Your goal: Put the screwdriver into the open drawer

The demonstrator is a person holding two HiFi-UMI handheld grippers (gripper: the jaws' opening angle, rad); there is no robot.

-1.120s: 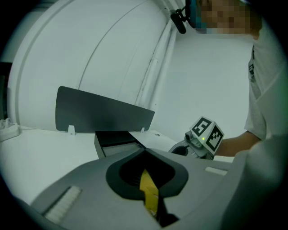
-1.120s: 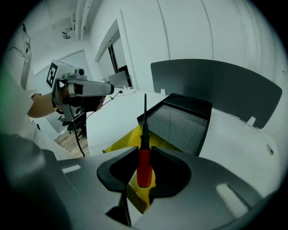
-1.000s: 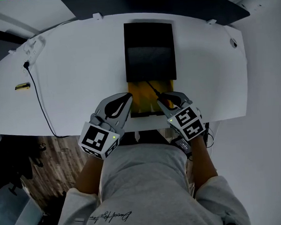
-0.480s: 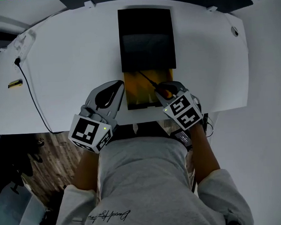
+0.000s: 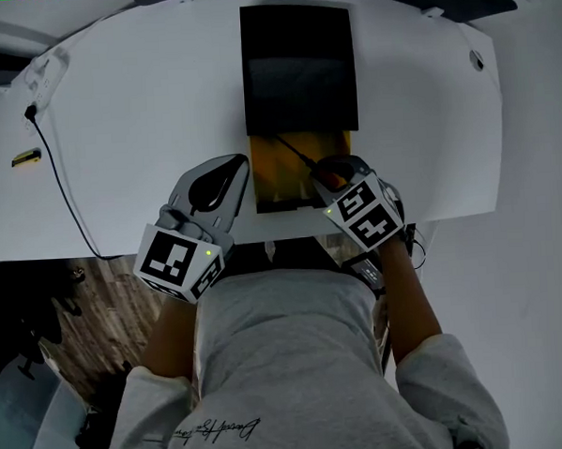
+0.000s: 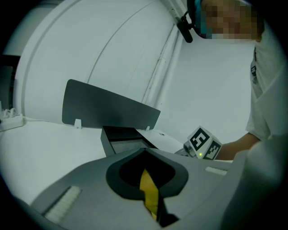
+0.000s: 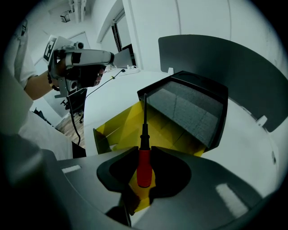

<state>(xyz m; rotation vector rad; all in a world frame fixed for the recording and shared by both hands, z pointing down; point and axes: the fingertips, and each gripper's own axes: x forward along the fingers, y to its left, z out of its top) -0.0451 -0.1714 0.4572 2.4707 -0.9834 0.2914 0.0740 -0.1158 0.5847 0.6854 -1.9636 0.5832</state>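
Two hand-held grippers sat at the near edge of a curved white table (image 5: 144, 113), one on each side of an open yellow drawer (image 5: 274, 177) that stuck out toward the person from a flat black box-shaped cabinet (image 5: 299, 68) standing on the tabletop. The right gripper (image 7: 144, 150) had its jaws clamped on a red-handled, black-shafted screwdriver (image 7: 144, 168), pinching the handle near its black collar. It held the tool over the inside of the drawer, shaft aimed ahead with the tip close to the cabinet's front edge; whether the tool touched the drawer floor could not be told. The left gripper (image 5: 243, 164) lay just beside the drawer's left wall, its jaws closed tip to tip and gripping nothing. A thin black cable (image 5: 58, 174) trailed across the table's left part, well apart from both grippers
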